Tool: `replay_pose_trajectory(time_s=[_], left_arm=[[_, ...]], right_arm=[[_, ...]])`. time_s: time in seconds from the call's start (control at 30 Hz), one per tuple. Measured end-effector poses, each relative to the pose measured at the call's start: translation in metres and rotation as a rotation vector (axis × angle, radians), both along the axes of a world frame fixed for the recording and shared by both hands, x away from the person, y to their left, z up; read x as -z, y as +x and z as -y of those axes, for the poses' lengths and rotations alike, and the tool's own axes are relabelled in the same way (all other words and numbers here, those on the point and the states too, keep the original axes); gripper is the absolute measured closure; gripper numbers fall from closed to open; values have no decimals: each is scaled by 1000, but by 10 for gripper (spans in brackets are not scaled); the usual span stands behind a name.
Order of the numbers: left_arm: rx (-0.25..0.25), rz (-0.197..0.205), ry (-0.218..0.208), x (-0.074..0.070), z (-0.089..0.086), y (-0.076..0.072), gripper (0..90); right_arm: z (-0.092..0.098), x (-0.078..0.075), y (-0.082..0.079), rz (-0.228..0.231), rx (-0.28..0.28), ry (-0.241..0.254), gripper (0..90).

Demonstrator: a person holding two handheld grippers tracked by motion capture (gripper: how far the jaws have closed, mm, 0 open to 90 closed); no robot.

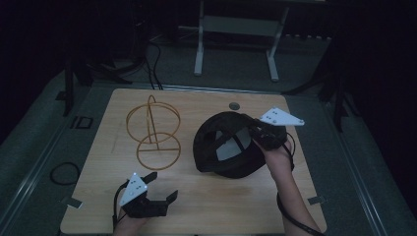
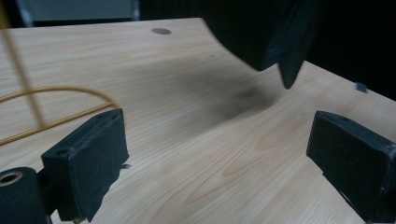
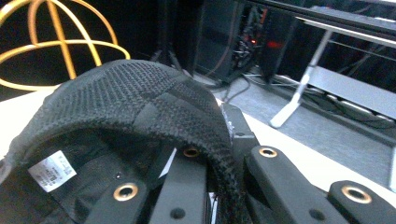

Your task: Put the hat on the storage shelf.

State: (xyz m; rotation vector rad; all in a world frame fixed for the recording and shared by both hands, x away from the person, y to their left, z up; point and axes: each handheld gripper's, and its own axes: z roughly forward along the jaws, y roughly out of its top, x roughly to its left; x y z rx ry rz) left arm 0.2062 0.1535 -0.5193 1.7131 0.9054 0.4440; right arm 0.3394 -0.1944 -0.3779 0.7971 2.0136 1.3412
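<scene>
My right gripper (image 1: 259, 133) clamps the black mesh cap (image 1: 223, 145); my left gripper (image 1: 160, 189) hangs open near the gold wire stand (image 1: 153, 132).

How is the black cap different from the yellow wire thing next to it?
The cap is black, solid fabric; the wire stand is yellow, thin rods and hoops you can see through. The cap is clamped in the right gripper and tipped so its inside shows; the wire stand stands upright on the table, untouched. The cap looks wider, the wire stand taller. Both are rounded and sit side by side over the table.
</scene>
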Motion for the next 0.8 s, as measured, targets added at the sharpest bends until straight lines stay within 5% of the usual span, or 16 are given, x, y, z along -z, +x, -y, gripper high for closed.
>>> replay_pose_trajectory(time_s=[0.4,0.63,0.8], left_arm=[[64,3,3,-11,35,27,69],[12,53,16,-15,59,43,93],[7,74,-14,-22,68,54,146]], right_arm=[[-3,3,-4,7,-8,12,883],[-5,0,-6,20,-15,22,883],[-7,-2,-7,24,-27,41,883]])
